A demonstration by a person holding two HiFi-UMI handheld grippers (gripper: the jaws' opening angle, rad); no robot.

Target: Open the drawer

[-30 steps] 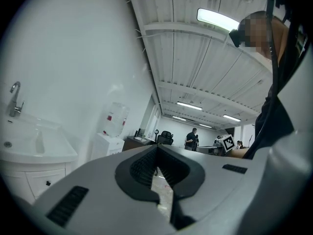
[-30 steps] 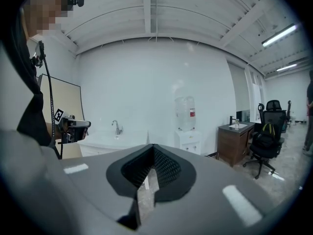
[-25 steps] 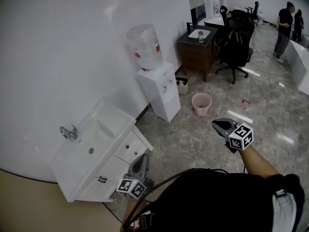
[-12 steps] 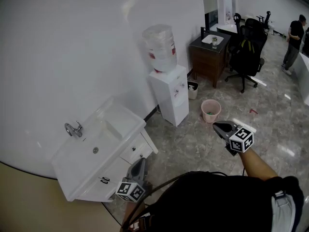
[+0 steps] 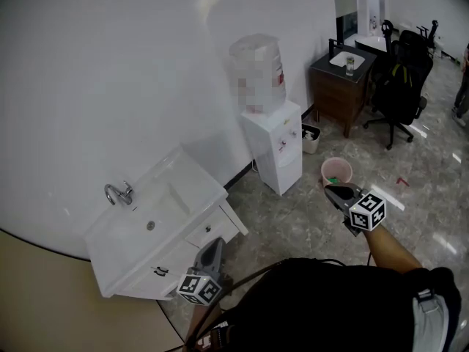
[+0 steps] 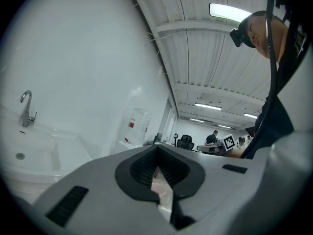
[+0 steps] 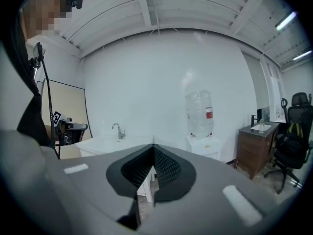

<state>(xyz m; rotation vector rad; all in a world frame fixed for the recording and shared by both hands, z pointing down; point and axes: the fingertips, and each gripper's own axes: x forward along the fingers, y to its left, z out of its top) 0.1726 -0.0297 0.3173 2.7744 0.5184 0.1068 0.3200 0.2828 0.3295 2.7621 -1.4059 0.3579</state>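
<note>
Head view: a white sink cabinet (image 5: 201,185) stands against the wall at left, and its drawer (image 5: 208,232) under the basin looks shut, though it is small at this angle. The left claw (image 5: 214,246) is pressed together and empty, near the drawer front. The right claw (image 5: 334,191) is also pressed together and empty, well apart over the floor, near a pink bucket (image 5: 336,171).

A black top (image 5: 330,306) is worn, with a pale grey sleeve panel (image 5: 423,315) and a thin dark cable (image 5: 242,283) across it. The grey left gripper (image 5: 215,244) and right gripper (image 5: 331,191) are lined with black ribbed pads (image 7: 166,170) and topped with white cubes (image 5: 368,211) bearing black square markers.
</note>
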